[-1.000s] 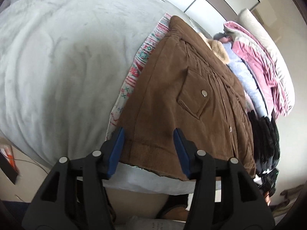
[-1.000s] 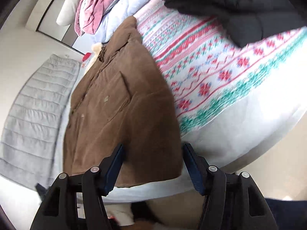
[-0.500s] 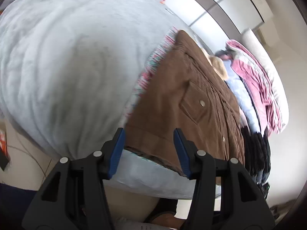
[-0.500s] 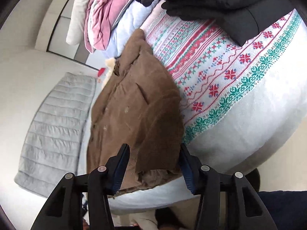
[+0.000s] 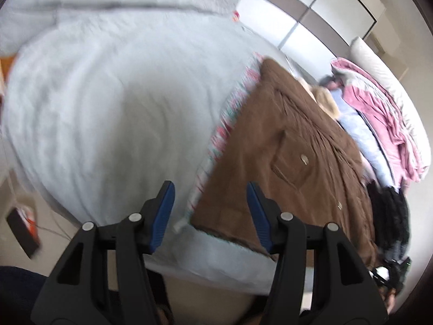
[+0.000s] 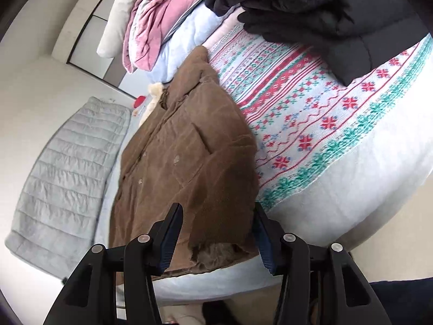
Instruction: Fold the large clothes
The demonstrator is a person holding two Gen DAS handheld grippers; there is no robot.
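Observation:
A brown corduroy jacket (image 5: pixel 292 159) with a fleece collar lies flat on the bed, hem toward me, on a patterned knit blanket (image 6: pixel 311 124). It also shows in the right wrist view (image 6: pixel 186 168). My left gripper (image 5: pixel 209 214) is open and empty, hovering over the jacket's lower left hem corner. My right gripper (image 6: pixel 216 237) is open and empty, just above the jacket's lower right hem, where the fleece lining shows.
A pale grey duvet (image 5: pixel 113 103) covers the bed's left side. A pile of pink (image 5: pixel 379 113) and light blue clothes lies beyond the jacket. Black puffer jackets (image 6: pixel 338 8) are heaped at the right. A dark device (image 5: pixel 23 233) lies on the floor.
The left gripper has swung left, so the jacket's hem corner now sits between its fingers. The right gripper has moved closer to the hem. Both stay open.

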